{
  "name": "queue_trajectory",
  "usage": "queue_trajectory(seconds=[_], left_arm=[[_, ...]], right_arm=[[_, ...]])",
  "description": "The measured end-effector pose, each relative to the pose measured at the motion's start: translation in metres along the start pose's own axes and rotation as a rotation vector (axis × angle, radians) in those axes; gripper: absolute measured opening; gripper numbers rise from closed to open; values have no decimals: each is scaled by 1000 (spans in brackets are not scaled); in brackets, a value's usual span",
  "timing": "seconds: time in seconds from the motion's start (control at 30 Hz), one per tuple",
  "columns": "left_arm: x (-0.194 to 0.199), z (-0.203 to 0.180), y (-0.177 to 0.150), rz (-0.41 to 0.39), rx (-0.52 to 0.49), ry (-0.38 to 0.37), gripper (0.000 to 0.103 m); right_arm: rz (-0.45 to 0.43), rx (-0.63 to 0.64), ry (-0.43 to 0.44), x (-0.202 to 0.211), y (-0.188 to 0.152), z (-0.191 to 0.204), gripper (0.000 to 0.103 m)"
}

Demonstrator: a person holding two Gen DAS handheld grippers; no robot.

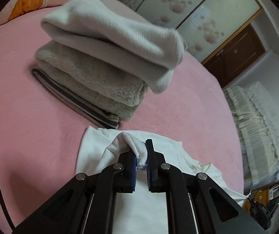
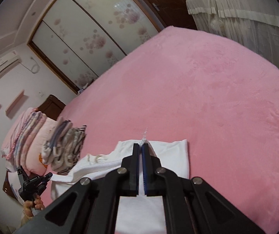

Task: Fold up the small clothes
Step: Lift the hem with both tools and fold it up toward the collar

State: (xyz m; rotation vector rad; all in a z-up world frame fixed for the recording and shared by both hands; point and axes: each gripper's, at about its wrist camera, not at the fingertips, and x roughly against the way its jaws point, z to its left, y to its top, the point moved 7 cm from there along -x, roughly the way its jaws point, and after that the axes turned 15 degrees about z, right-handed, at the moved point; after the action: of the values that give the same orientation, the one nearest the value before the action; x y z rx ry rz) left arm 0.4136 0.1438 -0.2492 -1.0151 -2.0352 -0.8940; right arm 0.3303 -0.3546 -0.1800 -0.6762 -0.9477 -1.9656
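We are in a bedroom, over a bed covered with a pink fleece blanket (image 2: 207,89). Behind it stands a wardrobe with frosted sliding doors (image 2: 88,33) printed with pale flowers, a lace curtain (image 2: 242,19) hangs at the far side, and an air conditioner (image 2: 1,66) sits high on the wall.

We hold a white garment (image 1: 139,200) by two points, so that it stretches between our tongs just above the blanket. Our left gripper (image 1: 141,155) is clamped on a bunched fold of the white cloth; we see the fabric squeezed between the blue pads, with a frayed bit poking out below. Our right gripper (image 2: 141,146) is closed on another edge of the same garment, its jaws nearly touching with only a thin layer of cloth and a few loose threads showing at the tips. In the right wrist view the far part of the garment lies flat on the blanket as a folded white rectangle.

Ahead of the left gripper sits a stack of folded clothes (image 1: 92,78): a striped piece at the bottom, a fuzzy beige one above it, and a pale grey knit on top that looks blurred. A pillow with an orange print (image 1: 32,2) lies beyond the stack.

In the right wrist view we also see folded bedding (image 2: 30,136) piled by the headboard.
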Motion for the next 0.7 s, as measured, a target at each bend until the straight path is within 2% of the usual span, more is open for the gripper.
queue_trajectory(seconds=[0.17, 0.3, 0.37, 0.47, 0.53, 0.6, 0.63, 0.7], left_arm=[[-33, 7, 10, 16, 28, 17, 6], [-50, 18, 6, 43, 61, 28, 7], [-61, 26, 5, 77, 84, 36, 7], [-69, 31, 7, 110, 120, 7, 10], [-67, 28, 10, 116, 113, -9, 18], [-65, 24, 15, 110, 86, -12, 46], [-59, 20, 18, 88, 67, -5, 53], [-47, 15, 26, 36, 54, 17, 77]], right_arm=[[25, -64, -42, -35, 13, -29, 0], [12, -142, -47, -43, 18, -56, 0], [23, -148, -58, -51, 18, -62, 0], [30, -120, -94, -55, 16, -59, 0], [14, -109, -98, -52, 17, -55, 0], [1, -92, -109, -51, 20, -49, 0], [2, -83, -117, -50, 22, -46, 0], [6, -76, -132, -48, 25, -42, 1]])
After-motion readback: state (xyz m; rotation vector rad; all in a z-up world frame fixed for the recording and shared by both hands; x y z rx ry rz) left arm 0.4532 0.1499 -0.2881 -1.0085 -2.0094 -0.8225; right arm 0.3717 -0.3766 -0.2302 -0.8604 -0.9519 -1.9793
